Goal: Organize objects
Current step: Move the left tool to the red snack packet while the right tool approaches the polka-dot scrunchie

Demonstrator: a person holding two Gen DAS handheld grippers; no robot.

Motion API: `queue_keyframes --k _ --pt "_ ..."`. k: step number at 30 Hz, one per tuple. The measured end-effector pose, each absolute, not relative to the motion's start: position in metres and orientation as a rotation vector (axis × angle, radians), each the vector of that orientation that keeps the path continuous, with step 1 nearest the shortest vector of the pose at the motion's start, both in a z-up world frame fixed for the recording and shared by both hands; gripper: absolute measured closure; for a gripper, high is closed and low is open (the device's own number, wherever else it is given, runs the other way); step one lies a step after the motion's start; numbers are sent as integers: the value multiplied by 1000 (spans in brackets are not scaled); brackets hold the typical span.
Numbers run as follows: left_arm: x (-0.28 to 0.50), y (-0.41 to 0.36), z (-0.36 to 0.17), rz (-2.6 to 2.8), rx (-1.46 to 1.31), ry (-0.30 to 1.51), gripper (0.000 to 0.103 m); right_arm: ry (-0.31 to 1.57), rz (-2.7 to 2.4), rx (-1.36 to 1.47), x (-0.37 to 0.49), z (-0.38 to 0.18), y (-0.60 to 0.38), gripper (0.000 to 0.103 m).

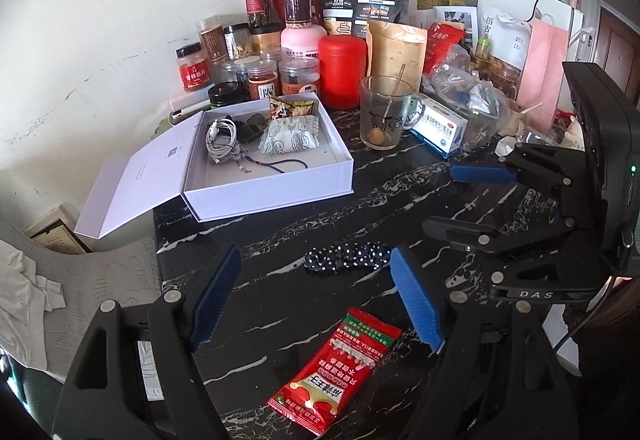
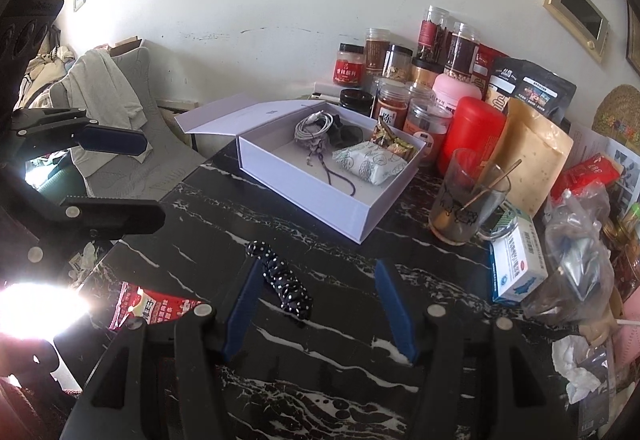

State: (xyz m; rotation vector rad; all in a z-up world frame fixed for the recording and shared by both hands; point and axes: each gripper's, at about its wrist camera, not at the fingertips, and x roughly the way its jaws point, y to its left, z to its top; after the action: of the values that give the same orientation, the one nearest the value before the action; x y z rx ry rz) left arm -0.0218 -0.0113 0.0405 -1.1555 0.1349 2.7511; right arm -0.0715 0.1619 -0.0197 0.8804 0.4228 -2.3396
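Tilting downward, both tongs gape empty: left (image 1: 316, 300) over red packet (image 1: 336, 364), right (image 2: 316, 308) over scrunchie (image 2: 282, 282).

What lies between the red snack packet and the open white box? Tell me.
The dark polka-dot scrunchie on black marble tabletop, between red snack packet and white box, in the left wrist view.

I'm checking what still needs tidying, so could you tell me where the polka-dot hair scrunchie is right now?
The polka-dot scrunchie lies on the black marble table, in front of the open white box and beyond the red snack packet, between both open grippers.
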Motion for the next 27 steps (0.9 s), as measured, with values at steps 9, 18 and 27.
queue_keyframes --k 9,18,27 --pt "-17 -11 -10 2655 -1244 107 27 387 -2321 1000 -74 -57 168 44" --pt "-18 -12 -55 2597 -1331 83 27 376 -2271 1075 -82 -82 165 44" --pt "-13 -7 -78 2521 -1328 94 27 385 -2230 1109 -97 -97 155 44"
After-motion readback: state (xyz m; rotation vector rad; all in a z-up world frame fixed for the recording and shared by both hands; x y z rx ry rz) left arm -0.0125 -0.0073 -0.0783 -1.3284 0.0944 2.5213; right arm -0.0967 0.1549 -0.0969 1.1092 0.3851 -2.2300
